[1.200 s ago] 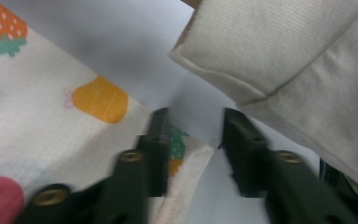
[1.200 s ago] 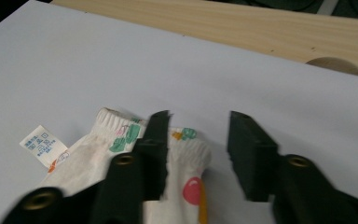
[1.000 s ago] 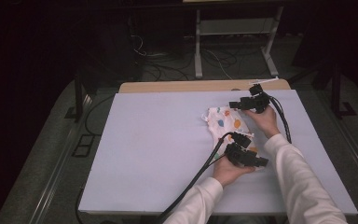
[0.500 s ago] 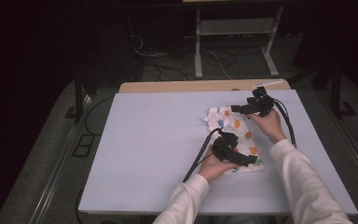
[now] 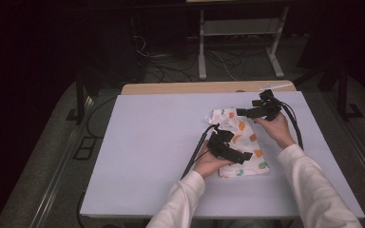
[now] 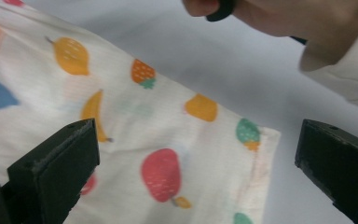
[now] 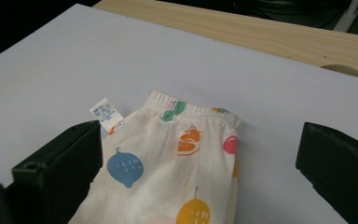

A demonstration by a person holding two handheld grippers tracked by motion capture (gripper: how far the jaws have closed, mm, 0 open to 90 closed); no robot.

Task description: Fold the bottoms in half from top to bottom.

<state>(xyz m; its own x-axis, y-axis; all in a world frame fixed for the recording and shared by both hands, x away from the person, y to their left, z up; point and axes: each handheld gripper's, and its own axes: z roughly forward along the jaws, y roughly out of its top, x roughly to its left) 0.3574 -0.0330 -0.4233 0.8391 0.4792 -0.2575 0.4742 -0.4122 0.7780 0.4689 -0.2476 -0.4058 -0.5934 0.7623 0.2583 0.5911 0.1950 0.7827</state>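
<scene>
Work in hand: folding of a small fruit-print garment on the pale surface. The garment is seen lying flat as a narrow folded strip, elastic waistband at the far end, hem at the near end, with a white care label sticking out at the waistband corner. Judged from how it lies, a lengthwise fold is taken as done and the cloth as released; a further crosswise fold, or removal to one side, is judged to be left, though this cannot be confirmed.

Left tool: held just above the near end of the garment. Jaws have just been opening and are now spread wide. In the left gripper view the printed cloth is seen below and between the jaws, but no pad is pressed on it; nothing is gripped.

Right tool: held at the far end, just beside and above the waistband. Jaws have likewise just been opening and stand fully apart. In the right gripper view the waistband end lies ahead between the jaws, the label near the jaw seen at left; no contact is noted.

The garment is thus flanked end to end by both tools, free of both.
</scene>
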